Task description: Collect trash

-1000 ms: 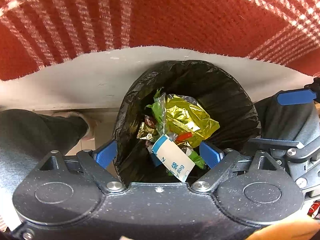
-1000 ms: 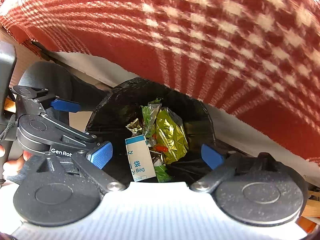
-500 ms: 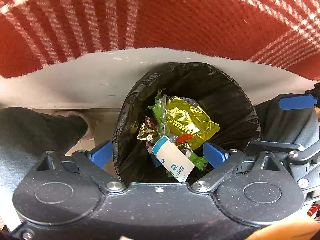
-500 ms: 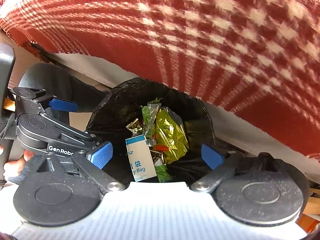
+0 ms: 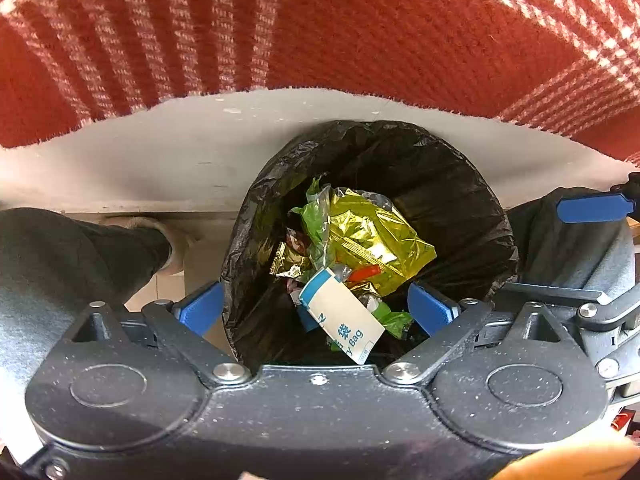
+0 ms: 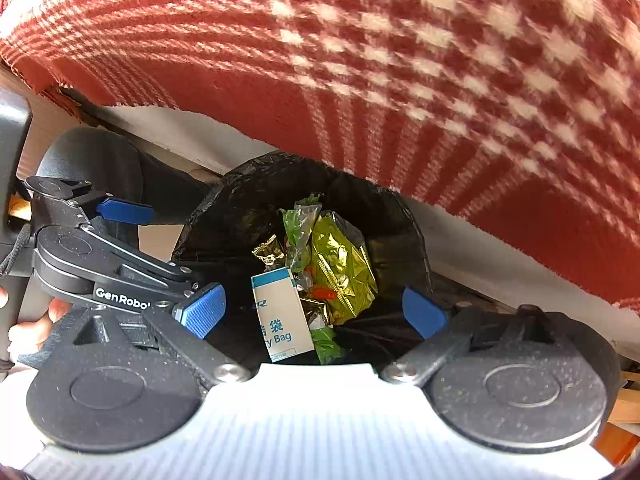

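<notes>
Both grippers point down over the bin point(image 5: 460, 200). The left gripper point(image 5: 316, 308) stands wide, holding nothing; the white packet point(image 5: 340, 316) lies below between its fingers, atop the yellow wrapper point(image 5: 376, 244). The right gripper point(image 6: 316, 308) is wide too, empty

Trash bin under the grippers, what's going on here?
A person holds both grippers over a black-lined bin beside a red plaid cloth. The left gripper and right gripper are both open and empty. A white-and-blue paper bag lies on top of the yellow foil wrapper and other trash in the bin.
</notes>
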Tool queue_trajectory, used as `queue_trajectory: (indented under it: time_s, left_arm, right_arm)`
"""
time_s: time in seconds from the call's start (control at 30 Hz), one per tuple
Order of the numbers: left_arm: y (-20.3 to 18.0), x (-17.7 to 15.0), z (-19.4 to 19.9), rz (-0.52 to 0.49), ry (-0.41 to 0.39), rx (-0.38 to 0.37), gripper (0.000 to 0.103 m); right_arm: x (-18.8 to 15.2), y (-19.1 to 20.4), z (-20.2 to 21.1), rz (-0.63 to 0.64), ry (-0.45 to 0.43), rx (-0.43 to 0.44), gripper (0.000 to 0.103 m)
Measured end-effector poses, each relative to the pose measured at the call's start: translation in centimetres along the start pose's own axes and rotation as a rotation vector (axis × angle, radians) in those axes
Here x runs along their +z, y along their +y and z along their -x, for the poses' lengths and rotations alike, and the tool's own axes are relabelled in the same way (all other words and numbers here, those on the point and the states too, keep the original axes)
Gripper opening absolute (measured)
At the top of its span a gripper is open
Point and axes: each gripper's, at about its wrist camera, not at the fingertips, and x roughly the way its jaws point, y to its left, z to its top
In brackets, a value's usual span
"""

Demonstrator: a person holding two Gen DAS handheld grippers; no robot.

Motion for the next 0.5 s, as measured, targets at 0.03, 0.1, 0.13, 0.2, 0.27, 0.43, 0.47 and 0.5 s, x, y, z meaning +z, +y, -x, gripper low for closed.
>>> queue_trajectory:
  time_s: [0.03, 0.1, 0.13, 0.2, 0.27, 0.43, 0.47, 0.5]
  left_arm:
    - [-0.02, -0.06, -0.08, 0.0, 0.0, 0.0, 0.098]
    - [-0.02, -0.06, -0.07, 0.001, 0.0, 0.0, 0.098]
    - [-0.03, -0.09, -0.09, 0.002, 0.001, -0.002, 0.098]
    - [0.01, -0.12, -0.1, 0.004, 0.002, -0.004, 0.098]
    - [0.04, -0.14, -0.1, 0.005, 0.003, -0.006, 0.098]
    - [0.21, -0.13, -0.19, 0.009, 0.006, -0.016, 0.098]
    - [0.19, -0.15, -0.2, 0.011, 0.007, -0.018, 0.098]
    - [0.2, -0.16, -0.19, 0.011, 0.006, -0.019, 0.098]
  right_arm:
    - [0.01, 0.0, -0.06, -0.001, 0.0, 0.0, 0.099]
    - [0.01, 0.04, -0.11, -0.003, 0.001, 0.0, 0.099]
    - [0.02, 0.05, -0.13, -0.004, 0.001, 0.0, 0.099]
    - [0.02, 0.0, -0.12, -0.002, 0.001, 0.0, 0.099]
    - [0.03, -0.02, -0.13, -0.002, 0.001, 0.0, 0.099]
    - [-0.01, 0.05, -0.17, -0.007, 0.0, 0.001, 0.099]
    - [-0.02, 0.06, -0.18, -0.007, 0.0, 0.001, 0.099]
    - [-0.03, 0.02, -0.17, -0.009, 0.0, 0.001, 0.099]
